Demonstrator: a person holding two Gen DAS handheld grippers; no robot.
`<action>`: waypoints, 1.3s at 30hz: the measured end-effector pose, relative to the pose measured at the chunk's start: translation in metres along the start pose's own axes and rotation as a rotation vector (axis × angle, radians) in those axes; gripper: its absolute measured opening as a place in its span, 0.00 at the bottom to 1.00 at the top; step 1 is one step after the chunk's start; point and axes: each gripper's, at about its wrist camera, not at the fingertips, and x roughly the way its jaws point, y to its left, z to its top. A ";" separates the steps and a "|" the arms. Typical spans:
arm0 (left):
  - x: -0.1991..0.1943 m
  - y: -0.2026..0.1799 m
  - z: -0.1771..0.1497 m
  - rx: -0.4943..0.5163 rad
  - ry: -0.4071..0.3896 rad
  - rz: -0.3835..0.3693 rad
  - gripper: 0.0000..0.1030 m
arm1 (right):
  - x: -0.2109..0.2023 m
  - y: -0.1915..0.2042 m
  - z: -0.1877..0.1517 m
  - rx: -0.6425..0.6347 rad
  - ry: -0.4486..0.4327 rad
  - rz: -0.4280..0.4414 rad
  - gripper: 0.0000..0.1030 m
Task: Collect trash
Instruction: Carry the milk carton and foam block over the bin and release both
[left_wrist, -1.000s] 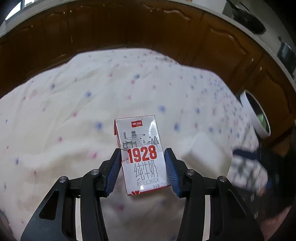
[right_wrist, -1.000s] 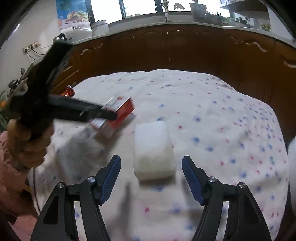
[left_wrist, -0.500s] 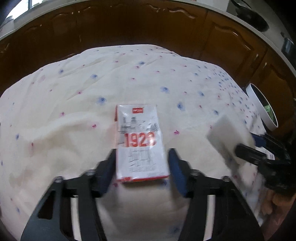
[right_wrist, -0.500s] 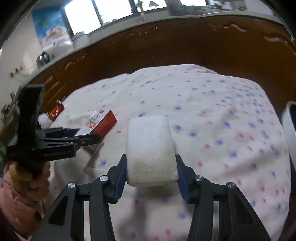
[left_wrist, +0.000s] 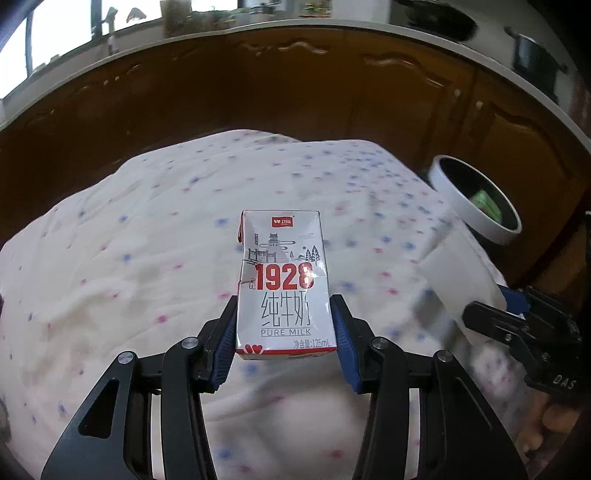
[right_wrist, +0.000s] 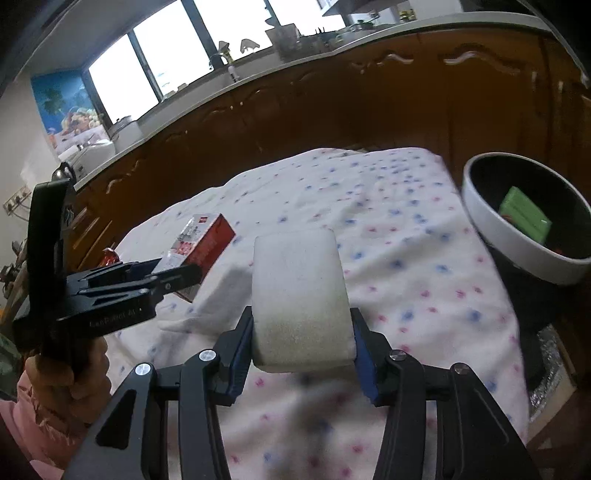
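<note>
A small white milk carton (left_wrist: 284, 284), printed "1928" in red with "PURE MILK" beneath, sits clamped in the left gripper (left_wrist: 284, 332) above the dotted cloth-covered surface (left_wrist: 129, 258). The right gripper (right_wrist: 301, 343) squeezes a white sponge (right_wrist: 299, 295). A white bin (right_wrist: 517, 251) holding a green packet (right_wrist: 524, 214) stands just beside the surface's right edge.

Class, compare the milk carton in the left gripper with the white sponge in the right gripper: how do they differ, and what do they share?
The milk carton is printed with red numbers and text; the sponge is plain white. The carton has sharp, flat faces; the sponge has rounded corners and a grainy surface. Both are block-shaped and clamped between blue pads, in the left gripper and right gripper.
</note>
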 end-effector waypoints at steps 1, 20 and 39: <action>-0.001 -0.006 0.000 0.009 -0.001 -0.010 0.45 | -0.003 -0.002 -0.001 0.005 -0.004 -0.002 0.48; -0.010 -0.094 0.021 0.131 -0.034 -0.086 0.45 | -0.068 -0.064 0.000 0.115 -0.139 -0.097 0.48; -0.005 -0.141 0.057 0.179 -0.051 -0.146 0.45 | -0.098 -0.117 0.009 0.189 -0.211 -0.184 0.48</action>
